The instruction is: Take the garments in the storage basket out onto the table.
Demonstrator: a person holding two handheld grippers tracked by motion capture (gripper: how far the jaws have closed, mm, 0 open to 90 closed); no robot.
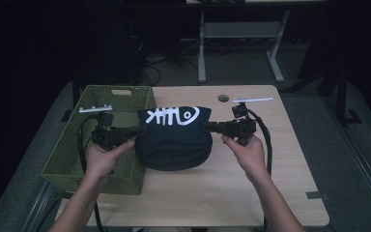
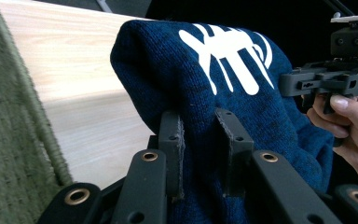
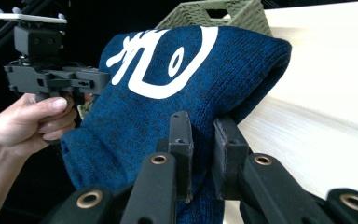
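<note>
High view showed a folded navy knit garment (image 1: 174, 137) with a white fish-bone print hanging in the middle of the frame, stretched between the two grippers above the pale wooden table (image 1: 270, 183). The left gripper (image 1: 137, 130) pinched its left edge and the right gripper (image 1: 207, 127) its right edge; the lower part sagged in a rounded belly toward the tabletop, and I couldn't tell whether it brushed the wood. In the left gripper view the two black jaws stood close together with the garment (image 2: 214, 107) clamped between them, and the right gripper view showed the same tight bite on the cloth (image 3: 182, 93).

To my eye the step in hand was the carry: the piece folded, gripped at both sides and lifted. A green woven basket (image 1: 72, 154) sat at the left of the frame, just beside the left hand (image 1: 101, 159). The next move, I'd judge, called for both hands travelling left together, keeping the cloth taut, clearing the basket's near rim, then lowering it inside before either grip let go.
</note>
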